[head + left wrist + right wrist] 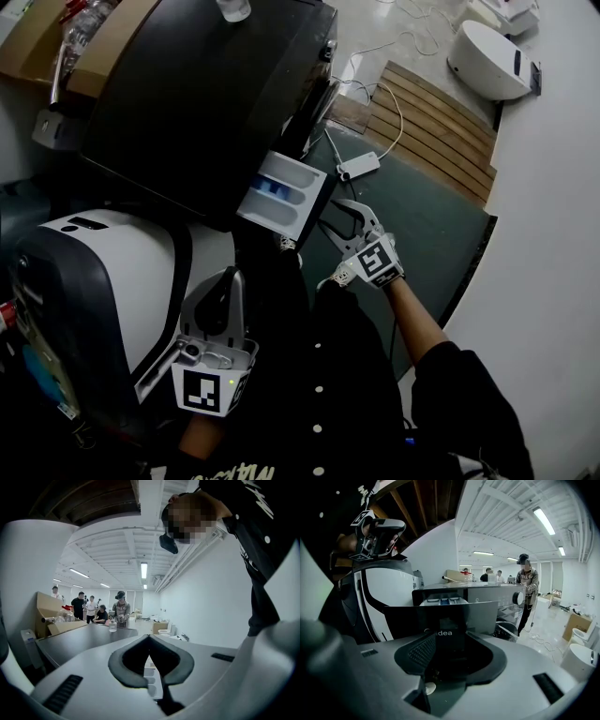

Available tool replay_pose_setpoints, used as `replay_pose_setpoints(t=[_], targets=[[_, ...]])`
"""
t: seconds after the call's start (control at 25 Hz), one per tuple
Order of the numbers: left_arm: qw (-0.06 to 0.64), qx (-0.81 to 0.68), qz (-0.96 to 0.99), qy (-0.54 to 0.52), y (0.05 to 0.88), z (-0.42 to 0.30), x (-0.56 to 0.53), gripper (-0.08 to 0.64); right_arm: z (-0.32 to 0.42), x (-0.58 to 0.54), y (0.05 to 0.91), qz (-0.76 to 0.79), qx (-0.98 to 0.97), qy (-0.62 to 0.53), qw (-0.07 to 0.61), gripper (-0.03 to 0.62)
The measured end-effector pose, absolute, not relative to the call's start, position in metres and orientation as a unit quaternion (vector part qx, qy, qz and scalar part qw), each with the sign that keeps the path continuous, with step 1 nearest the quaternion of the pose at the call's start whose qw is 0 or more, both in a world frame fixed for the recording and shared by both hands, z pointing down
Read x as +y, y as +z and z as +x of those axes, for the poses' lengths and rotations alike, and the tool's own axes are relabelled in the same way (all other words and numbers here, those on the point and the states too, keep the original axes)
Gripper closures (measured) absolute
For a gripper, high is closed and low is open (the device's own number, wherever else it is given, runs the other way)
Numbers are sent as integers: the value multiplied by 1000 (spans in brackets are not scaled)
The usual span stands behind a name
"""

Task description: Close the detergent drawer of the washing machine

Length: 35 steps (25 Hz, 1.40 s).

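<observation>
The dark washing machine [197,94] fills the upper middle of the head view. Its white detergent drawer [281,195] is pulled out, showing blue and white compartments. My right gripper [349,223] is open, just to the right of the drawer's front end, with nothing between its jaws. In the right gripper view the drawer's dark front panel [440,617] stands right ahead of the open right gripper [457,644], level with the jaw tips. My left gripper [223,286] hangs lower left, away from the drawer. In its own view the left gripper [149,637] has its tips together and holds nothing.
A rounded white and black appliance [103,272] sits beside my left gripper. A power strip [358,166] and cables lie on the dark floor mat, with wooden slats [431,127] beyond. A bottle [234,9] stands on the machine's top. Several people stand far off.
</observation>
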State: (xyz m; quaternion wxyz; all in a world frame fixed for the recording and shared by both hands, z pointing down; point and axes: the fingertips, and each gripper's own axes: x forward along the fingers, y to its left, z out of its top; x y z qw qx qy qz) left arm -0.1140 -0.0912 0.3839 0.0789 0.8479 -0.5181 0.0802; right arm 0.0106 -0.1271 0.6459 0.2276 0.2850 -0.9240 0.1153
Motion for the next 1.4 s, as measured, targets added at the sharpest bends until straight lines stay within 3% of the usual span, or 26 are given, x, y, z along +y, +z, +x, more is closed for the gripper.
replay_pose_setpoints(t=[0.68,1.4], targets=[[92,-521,845,79,392,-120,-95,545,5,-131,646,236,-938,102,231,382],[96,-531,838,78,395,-132,-105,545,-53,-160,644,233,-940,94,229,385]])
